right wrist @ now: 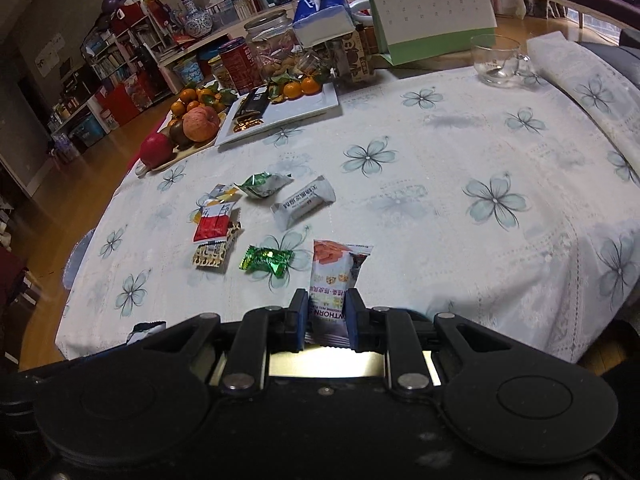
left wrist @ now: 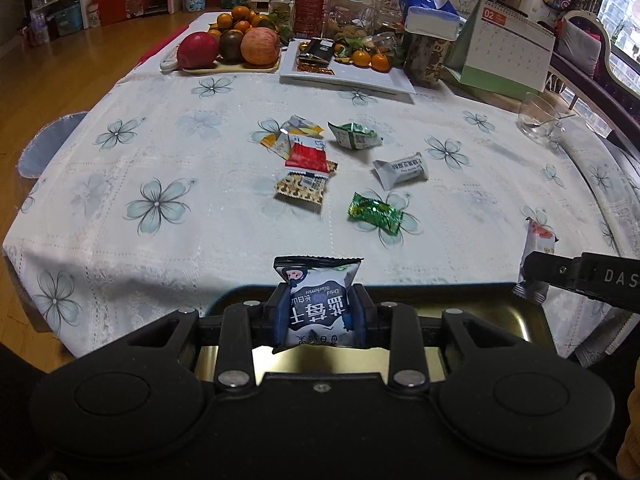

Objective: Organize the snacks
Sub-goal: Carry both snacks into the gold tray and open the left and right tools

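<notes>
While both grippers hang over the near edge of the floral tablecloth (left wrist: 168, 152), each has a packet pinched between its pads. Blueberry packet (left wrist: 318, 304) sits upright between the left gripper (left wrist: 320, 312) fingers, top seal sticking out past the fingertips, print upside down from the wrist view. Hawthorn packet (right wrist: 334, 280) sits the same way in the right gripper (right wrist: 325, 320), its long body poking forward past the tips.

Pose: both grippers tilt down toward the cloth, right one just beside the left, on its right. A metal tray (left wrist: 500, 316) lies under them at the cloth's near edge.

Jaws: left stands partly apart, pads pressed on the blueberry packet's sides. Right is drawn in narrow, pads clamped on the thin hawthorn packet.

Loose snacks further in on the cloth from the tray: a green candy (left wrist: 374, 212) nearest, a white bar (left wrist: 402, 170) beyond it, a brown patterned packet (left wrist: 302, 192) with a red packet (left wrist: 308, 158) overlapping it, then a yellow packet (left wrist: 290, 134) and a green sachet (left wrist: 354, 136). Fruit plate (left wrist: 228, 66) and white tray (left wrist: 352, 76) sit at the cloth's far side, well apart from the grippers.
</notes>
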The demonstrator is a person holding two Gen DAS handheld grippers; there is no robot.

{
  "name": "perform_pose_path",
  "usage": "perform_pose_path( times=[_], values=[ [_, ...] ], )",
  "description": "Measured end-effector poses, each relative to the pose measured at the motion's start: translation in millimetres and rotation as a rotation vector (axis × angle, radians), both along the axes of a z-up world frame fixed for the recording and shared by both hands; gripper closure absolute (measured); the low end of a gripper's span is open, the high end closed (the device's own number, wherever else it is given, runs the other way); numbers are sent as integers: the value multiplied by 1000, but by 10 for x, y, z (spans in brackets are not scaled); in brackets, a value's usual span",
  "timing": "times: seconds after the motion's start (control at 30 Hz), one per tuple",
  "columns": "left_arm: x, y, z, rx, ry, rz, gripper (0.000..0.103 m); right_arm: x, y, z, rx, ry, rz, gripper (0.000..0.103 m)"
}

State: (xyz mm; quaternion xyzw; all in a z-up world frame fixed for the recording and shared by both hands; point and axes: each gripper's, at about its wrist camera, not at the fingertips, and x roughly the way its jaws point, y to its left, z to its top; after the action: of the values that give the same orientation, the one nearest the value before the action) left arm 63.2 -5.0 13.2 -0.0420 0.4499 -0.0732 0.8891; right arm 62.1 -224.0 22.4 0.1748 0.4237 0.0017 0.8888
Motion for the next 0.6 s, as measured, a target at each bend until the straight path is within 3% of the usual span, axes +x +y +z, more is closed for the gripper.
perform_pose_path(
  times=[0.37,0.6],
  values=[
    [-406,-268,-182,26,39,-94,63,-582,-72,-157,82,46,-89,81],
    [-469,-313,-197,8,72,-140,63,-662,85,-142,24,26,-58,81]
  ],
)
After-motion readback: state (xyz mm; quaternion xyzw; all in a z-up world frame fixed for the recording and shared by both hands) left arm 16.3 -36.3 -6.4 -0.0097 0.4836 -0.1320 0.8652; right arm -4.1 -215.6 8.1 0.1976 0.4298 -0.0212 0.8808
